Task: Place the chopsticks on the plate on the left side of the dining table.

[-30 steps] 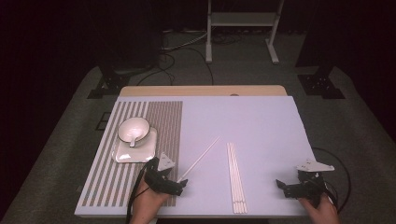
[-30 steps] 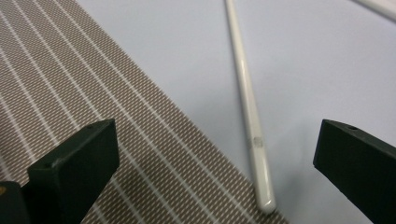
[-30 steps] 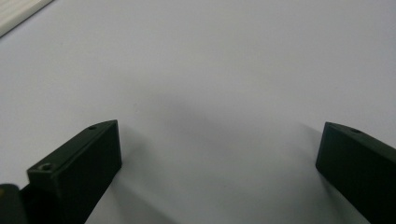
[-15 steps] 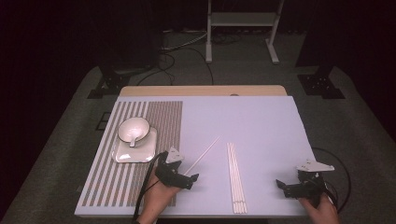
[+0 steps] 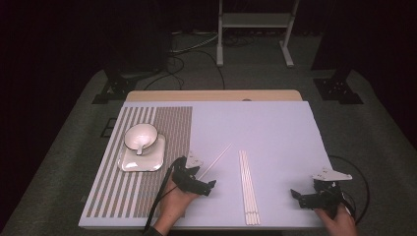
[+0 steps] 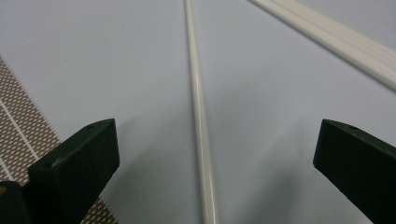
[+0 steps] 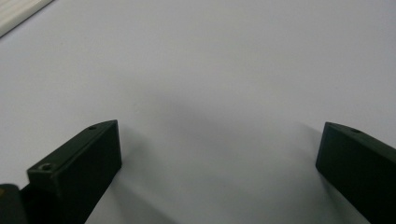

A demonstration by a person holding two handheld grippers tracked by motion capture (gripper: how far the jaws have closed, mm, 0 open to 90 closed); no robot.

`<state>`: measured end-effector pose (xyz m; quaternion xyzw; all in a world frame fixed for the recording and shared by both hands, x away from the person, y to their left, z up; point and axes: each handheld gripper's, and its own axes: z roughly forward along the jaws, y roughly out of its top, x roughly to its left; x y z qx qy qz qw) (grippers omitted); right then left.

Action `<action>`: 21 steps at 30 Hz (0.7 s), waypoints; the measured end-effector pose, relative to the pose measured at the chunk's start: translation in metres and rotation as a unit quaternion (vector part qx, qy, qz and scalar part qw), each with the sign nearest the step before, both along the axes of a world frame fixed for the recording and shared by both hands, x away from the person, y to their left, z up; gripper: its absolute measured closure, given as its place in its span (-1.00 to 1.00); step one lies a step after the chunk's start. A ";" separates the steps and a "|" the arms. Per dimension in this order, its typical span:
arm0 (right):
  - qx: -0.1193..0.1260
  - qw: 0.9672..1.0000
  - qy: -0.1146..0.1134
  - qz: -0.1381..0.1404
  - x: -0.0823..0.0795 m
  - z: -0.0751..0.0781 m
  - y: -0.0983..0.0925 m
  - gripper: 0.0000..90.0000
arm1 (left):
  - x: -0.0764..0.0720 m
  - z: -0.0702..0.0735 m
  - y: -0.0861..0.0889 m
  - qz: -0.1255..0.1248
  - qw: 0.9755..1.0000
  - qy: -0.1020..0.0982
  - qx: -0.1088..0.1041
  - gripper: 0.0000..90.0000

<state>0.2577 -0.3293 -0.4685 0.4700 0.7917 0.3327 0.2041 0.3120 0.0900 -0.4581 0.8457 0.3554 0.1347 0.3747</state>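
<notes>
Plainly the thing in hand is the single thin white chopstick [image 5: 216, 161], which lies slantwise on the pale lilac table mat [image 5: 275, 128], its near end just by the left gripper [image 5: 205, 186] and its far end pointing away and to the right. It looks light, stiff and smooth, probably plastic, so I judge it apt to roll or skid on the mat and to slip out of hard jaws if caught off-centre. The best hold is likely across its shaft a little way up from the near end, with the jaws square to it and low against the mat.

In the left gripper view the chopstick [image 6: 198, 107] runs straight up the middle between the two black jaws, which stand wide apart, one on either side and clear of it; nothing is held. To its right lies the bundle of white chopsticks [image 5: 248, 186], side by side, well apart from the single one.

The right gripper [image 5: 301, 195] rests at the near right of the mat, its jaws also wide, over bare surface and empty.

At the left, a white ceramic spoon [image 5: 140, 138] sits on a white square dish [image 5: 142, 158] upon the brown striped placemat [image 5: 147, 147].
</notes>
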 end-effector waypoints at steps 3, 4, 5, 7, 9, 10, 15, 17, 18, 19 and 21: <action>0.000 1.000 0.000 0.000 0.000 0.000 0.000 -1.00 | 0.002 -0.004 -0.002 0.001 1.000 0.000 0.008 -1.00; 0.000 1.000 0.000 0.000 0.000 0.000 0.000 -1.00 | 0.002 -0.006 -0.004 0.001 1.000 -0.004 0.015 -1.00; 0.000 1.000 0.000 0.000 0.000 0.000 0.000 -1.00 | 0.002 -0.006 -0.004 0.001 1.000 -0.004 0.015 -1.00; 0.000 1.000 0.000 0.000 0.000 0.000 0.000 -1.00 | 0.002 -0.006 -0.005 0.002 1.000 -0.007 0.019 -1.00; 0.000 1.000 0.000 0.000 0.000 0.000 0.000 -1.00 | 0.002 -0.006 -0.005 0.003 1.000 -0.008 0.022 -1.00; 0.000 1.000 0.000 0.000 0.000 0.000 0.000 -1.00 | 0.001 -0.006 -0.006 0.004 1.000 -0.009 0.025 -1.00; 0.000 1.000 0.000 0.000 0.000 0.000 0.000 -1.00 | 0.001 -0.007 -0.007 0.004 1.000 -0.011 0.029 -1.00; 0.000 1.000 0.000 0.000 0.000 0.000 0.000 -1.00 | 0.001 -0.007 -0.007 0.003 1.000 -0.011 0.029 -1.00; 0.000 1.000 0.000 0.000 0.000 0.000 0.000 -1.00 | 0.001 -0.007 -0.007 0.003 1.000 -0.011 0.029 -1.00; 0.000 1.000 0.000 0.000 0.000 0.000 0.000 -1.00 | 0.001 -0.007 -0.007 0.003 1.000 -0.011 0.029 -1.00; 0.000 1.000 0.000 0.000 0.000 0.000 0.000 -1.00 | 0.001 -0.007 -0.006 0.004 1.000 -0.011 0.029 -1.00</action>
